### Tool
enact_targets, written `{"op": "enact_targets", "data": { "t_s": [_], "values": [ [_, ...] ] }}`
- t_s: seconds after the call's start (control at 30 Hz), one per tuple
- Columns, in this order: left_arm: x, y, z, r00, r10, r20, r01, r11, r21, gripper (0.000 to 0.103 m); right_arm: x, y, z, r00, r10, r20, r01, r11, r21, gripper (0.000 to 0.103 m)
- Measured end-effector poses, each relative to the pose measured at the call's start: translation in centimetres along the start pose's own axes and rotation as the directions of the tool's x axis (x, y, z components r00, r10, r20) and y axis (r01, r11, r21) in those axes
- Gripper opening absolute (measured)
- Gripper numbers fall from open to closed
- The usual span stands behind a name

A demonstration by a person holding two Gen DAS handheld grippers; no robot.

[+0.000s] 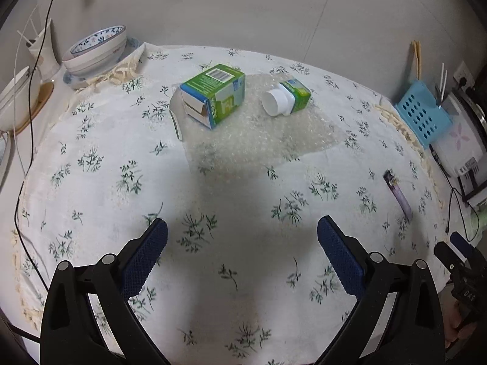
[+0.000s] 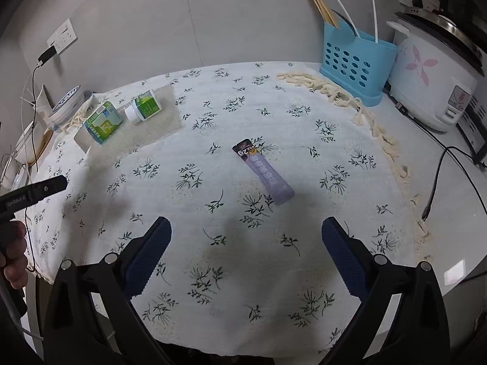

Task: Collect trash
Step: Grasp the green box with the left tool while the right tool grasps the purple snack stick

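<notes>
A green and white carton (image 1: pixel 213 95) with an open end lies on a sheet of bubble wrap (image 1: pixel 258 133) at the far middle of the table. A green bottle with a white cap (image 1: pixel 284 98) lies on its side to its right. A purple sachet (image 1: pixel 398 193) lies flat at the right. My left gripper (image 1: pixel 242 237) is open and empty above the cloth, well short of the carton. My right gripper (image 2: pixel 246 237) is open and empty, just short of the purple sachet (image 2: pixel 263 172). The carton (image 2: pixel 102 123) and bottle (image 2: pixel 143 107) show far left in the right wrist view.
A floral tablecloth (image 1: pixel 106 158) covers the table. Stacked bowls (image 1: pixel 97 50) stand at the back left with a black cable (image 1: pixel 33 70). A blue utensil holder (image 2: pixel 356 64) and a white rice cooker (image 2: pixel 435 73) stand at the back right, with a black cable (image 2: pixel 438 167) beside them.
</notes>
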State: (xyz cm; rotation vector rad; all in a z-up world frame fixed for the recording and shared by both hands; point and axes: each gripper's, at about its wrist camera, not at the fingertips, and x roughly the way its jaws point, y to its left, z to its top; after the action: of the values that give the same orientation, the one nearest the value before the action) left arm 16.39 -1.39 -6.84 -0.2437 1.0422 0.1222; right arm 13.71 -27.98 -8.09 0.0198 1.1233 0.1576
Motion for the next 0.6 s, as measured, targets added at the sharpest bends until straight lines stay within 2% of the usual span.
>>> {"op": "enact_targets", "data": {
  "t_s": [0.5, 0.6],
  "values": [
    [6.3, -0.4, 8.6, 0.999, 0.051, 0.017, -0.051, 0.998, 0.025, 0.096, 5.3, -1.3, 3.9, 0.998, -0.002, -0.057, -0.001, 0.999, -0.049, 0.095],
    [7.6, 0.0, 9.9, 0.998, 0.067, 0.015, -0.067, 0.997, 0.031, 0.096, 6.4, -1.5, 4.1, 0.997, 0.003, -0.075, -0.007, 0.999, -0.05, 0.09]
  ]
}}
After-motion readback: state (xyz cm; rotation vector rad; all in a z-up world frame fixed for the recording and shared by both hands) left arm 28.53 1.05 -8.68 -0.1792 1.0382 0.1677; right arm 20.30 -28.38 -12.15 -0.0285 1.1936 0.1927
